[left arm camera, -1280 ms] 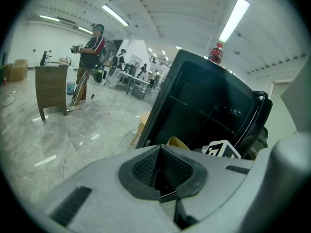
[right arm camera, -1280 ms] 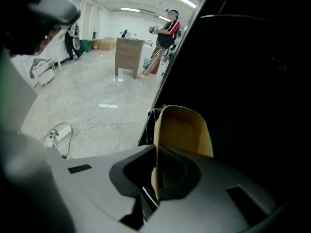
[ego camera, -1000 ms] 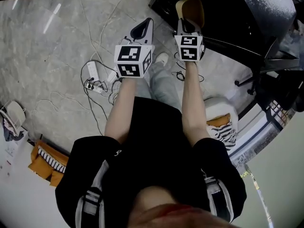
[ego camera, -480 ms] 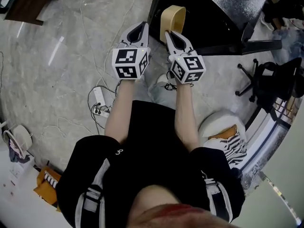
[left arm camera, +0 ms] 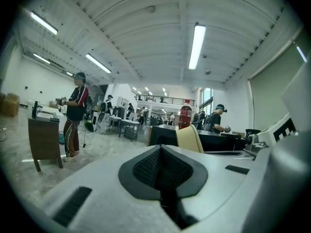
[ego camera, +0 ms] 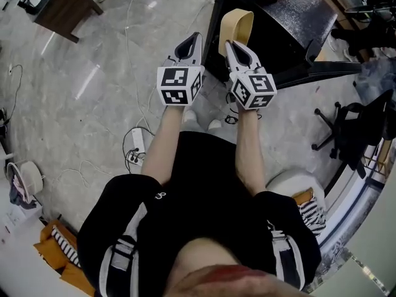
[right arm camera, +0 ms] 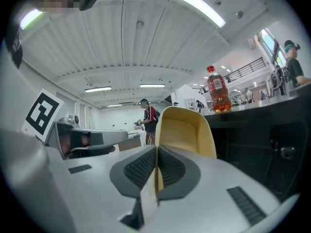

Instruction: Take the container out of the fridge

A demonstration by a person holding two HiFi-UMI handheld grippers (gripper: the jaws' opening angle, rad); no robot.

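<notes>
My right gripper (ego camera: 234, 46) is shut on the rim of a cream-yellow container (ego camera: 235, 26), held out in front of me over the edge of a black counter (ego camera: 297, 23). In the right gripper view the container (right arm camera: 185, 130) stands up from between the closed jaws, its open side facing the camera. My left gripper (ego camera: 190, 43) hangs beside it on the left, shut and empty; its pads (left arm camera: 161, 165) meet with nothing between them. The container (left arm camera: 190, 139) shows just right of the left gripper's tip. No fridge interior is in view.
A red soda bottle (right arm camera: 219, 91) stands on the black counter. A brown wooden stand (ego camera: 62, 5) sits far left. Cables and a power strip (ego camera: 137, 144) lie on the grey floor. An office chair (ego camera: 352, 129) is at the right. People stand in the background hall.
Both grippers have drawn closer together and risen in the view, the right still shut on the container. The view has swung so the counter and the brown stand show more.
</notes>
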